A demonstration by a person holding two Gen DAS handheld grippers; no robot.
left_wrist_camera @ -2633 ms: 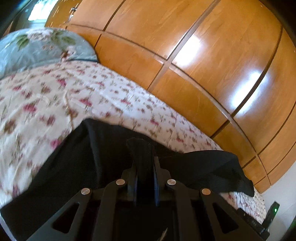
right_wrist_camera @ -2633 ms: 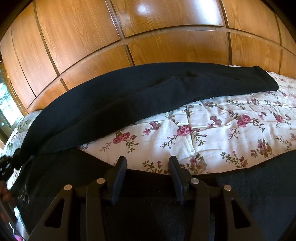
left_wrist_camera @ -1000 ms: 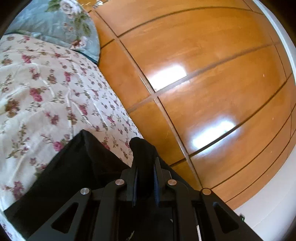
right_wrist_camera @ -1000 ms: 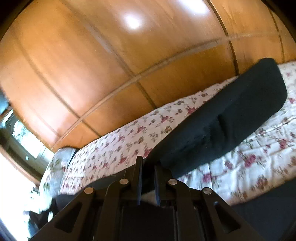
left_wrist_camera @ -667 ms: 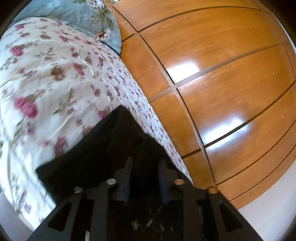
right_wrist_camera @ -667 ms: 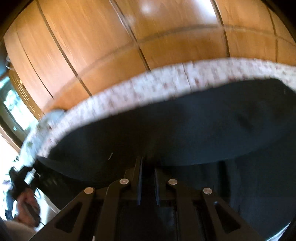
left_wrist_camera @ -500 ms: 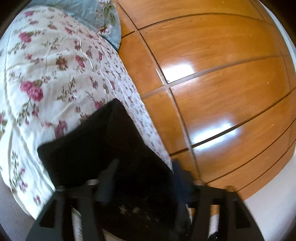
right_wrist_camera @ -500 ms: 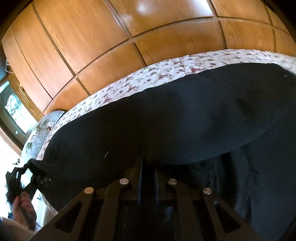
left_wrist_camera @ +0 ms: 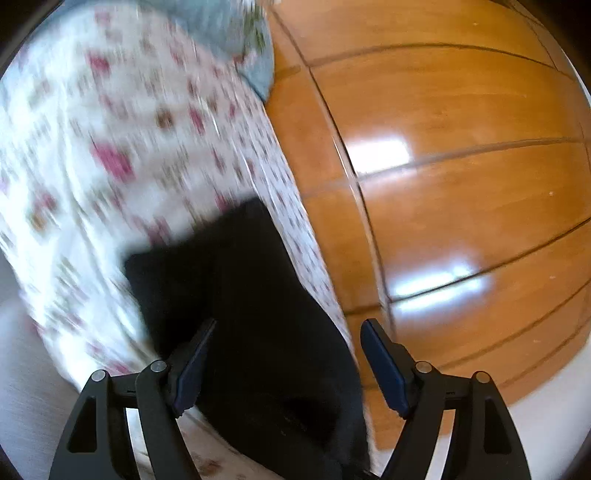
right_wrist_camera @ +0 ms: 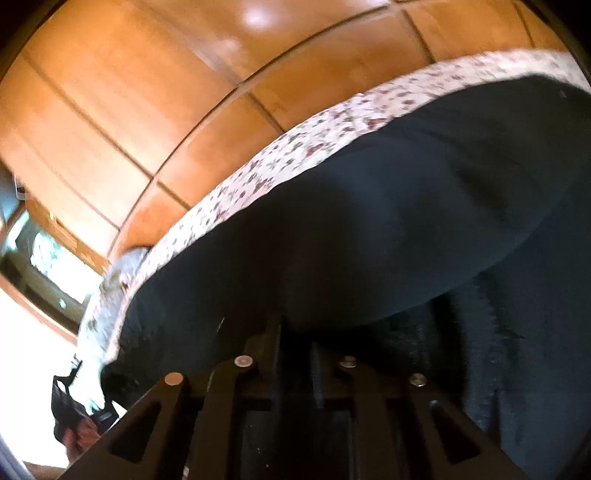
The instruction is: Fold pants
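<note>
Pulling the wide-open, empty left tongs (left_wrist_camera: 284, 354) away fast, with right tongs (right_wrist_camera: 295, 343) just loosening on the black pants (right_wrist_camera: 388, 221), could mess up the fold near the bed (left_wrist_camera: 110, 147) edge.

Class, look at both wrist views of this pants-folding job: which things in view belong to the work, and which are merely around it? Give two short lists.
Part of the job:
black pants
left gripper, jaws just opened wide, pads clear of the cloth
right gripper, jaws just opening slightly, cloth between them

Merely around:
floral bedspread
blue pillow
wooden wardrobe
</note>
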